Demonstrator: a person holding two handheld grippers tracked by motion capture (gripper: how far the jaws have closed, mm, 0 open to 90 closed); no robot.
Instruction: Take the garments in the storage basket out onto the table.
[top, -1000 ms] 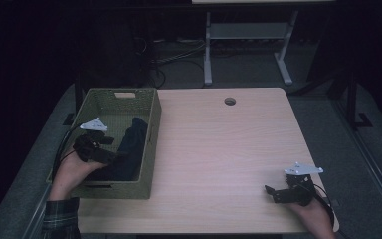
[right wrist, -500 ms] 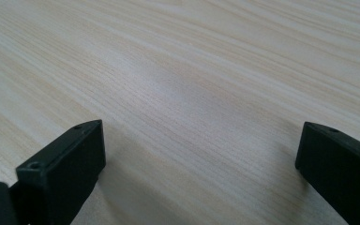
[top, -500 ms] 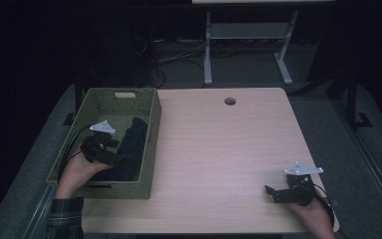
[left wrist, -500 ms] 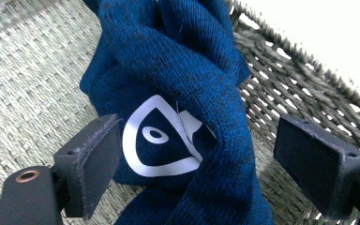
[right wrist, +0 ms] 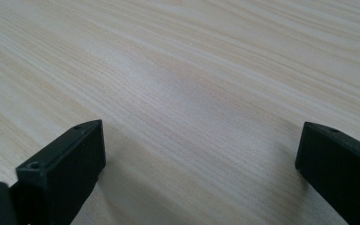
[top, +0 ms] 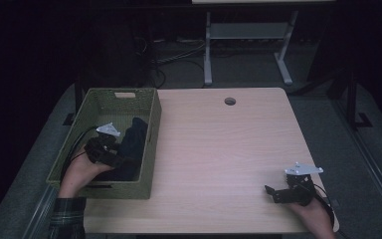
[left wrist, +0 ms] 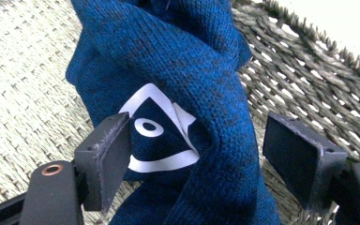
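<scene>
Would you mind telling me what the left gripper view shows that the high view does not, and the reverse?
Left gripper view alone: a white triangle-and-eye logo on the blue knit garment, with the left tool open around a fold of it. High view alone: the wooden table, its round hole, and the right tool resting near its front edge. Both: the garment lying in the woven green basket.

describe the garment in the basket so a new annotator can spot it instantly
Start at the green woven basket on the table's left edge. Inside lies a bunched dark blue knit garment, between the open jaws of the left gripper. Its white triangle-and-eye logo sets it apart.
</scene>
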